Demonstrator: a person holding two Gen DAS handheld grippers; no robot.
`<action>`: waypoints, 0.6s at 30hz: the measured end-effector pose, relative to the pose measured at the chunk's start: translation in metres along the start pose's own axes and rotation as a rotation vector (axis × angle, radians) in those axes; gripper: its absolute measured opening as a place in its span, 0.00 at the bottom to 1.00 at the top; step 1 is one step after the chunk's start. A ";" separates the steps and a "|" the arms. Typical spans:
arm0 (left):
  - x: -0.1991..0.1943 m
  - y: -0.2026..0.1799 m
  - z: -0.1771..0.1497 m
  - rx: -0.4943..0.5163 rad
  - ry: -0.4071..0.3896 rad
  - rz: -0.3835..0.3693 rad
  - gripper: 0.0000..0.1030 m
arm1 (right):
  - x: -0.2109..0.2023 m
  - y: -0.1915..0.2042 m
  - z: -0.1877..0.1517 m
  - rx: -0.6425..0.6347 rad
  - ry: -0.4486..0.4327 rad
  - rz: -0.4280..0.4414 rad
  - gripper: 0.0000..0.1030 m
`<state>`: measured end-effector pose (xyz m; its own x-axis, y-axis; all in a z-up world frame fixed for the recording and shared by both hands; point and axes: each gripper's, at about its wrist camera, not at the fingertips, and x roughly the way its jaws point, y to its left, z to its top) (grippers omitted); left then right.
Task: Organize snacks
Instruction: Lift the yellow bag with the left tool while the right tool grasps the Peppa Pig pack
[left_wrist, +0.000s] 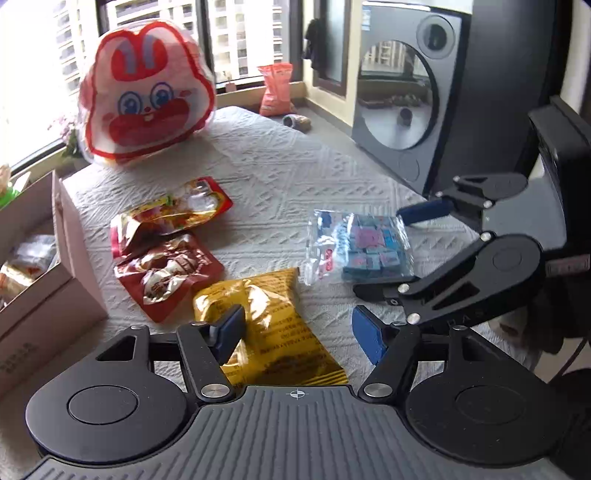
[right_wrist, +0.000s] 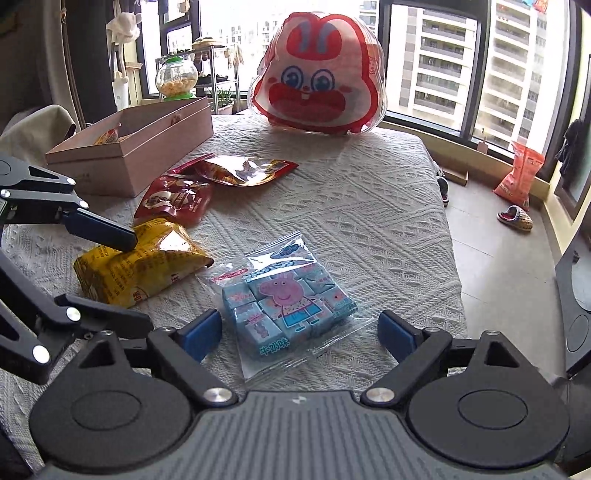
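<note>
A yellow snack packet (left_wrist: 273, 317) (right_wrist: 147, 266) lies on the white quilted tablecloth (left_wrist: 295, 177). My left gripper (left_wrist: 299, 334) stands open around it, its pads (left_wrist: 231, 332) wide apart. A clear bag of blue cartoon-pig candy cubes (right_wrist: 288, 306) (left_wrist: 362, 247) lies to its right. My right gripper (right_wrist: 299, 328) straddles that bag with its jaws open and the pads clear of the plastic. Two red packets (left_wrist: 166, 273) (left_wrist: 177, 210) lie farther back, near a pink cardboard box (left_wrist: 44, 295) (right_wrist: 140, 155) that has snacks inside.
A big rabbit-face bag (left_wrist: 147, 92) (right_wrist: 317, 77) stands at the table's far end by the windows. A grey round-fronted appliance (left_wrist: 402, 92) stands to the right of the table. An orange bag (right_wrist: 519, 173) and a slipper (right_wrist: 515, 218) lie on the floor.
</note>
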<state>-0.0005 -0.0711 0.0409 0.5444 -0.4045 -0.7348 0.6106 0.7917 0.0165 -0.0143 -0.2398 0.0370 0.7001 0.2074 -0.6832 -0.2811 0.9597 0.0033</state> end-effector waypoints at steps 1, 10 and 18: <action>-0.001 0.005 0.000 -0.026 -0.012 0.036 0.66 | 0.001 0.000 0.000 0.002 -0.001 0.001 0.89; 0.023 0.037 -0.001 -0.190 0.042 0.044 0.73 | 0.003 0.000 0.001 0.001 -0.002 0.000 0.90; 0.013 0.052 -0.012 -0.292 0.006 -0.028 0.71 | 0.005 -0.001 0.004 -0.004 0.031 0.032 0.97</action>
<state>0.0312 -0.0294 0.0244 0.5259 -0.4256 -0.7364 0.4335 0.8790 -0.1985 -0.0081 -0.2389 0.0363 0.6700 0.2321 -0.7051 -0.3060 0.9518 0.0225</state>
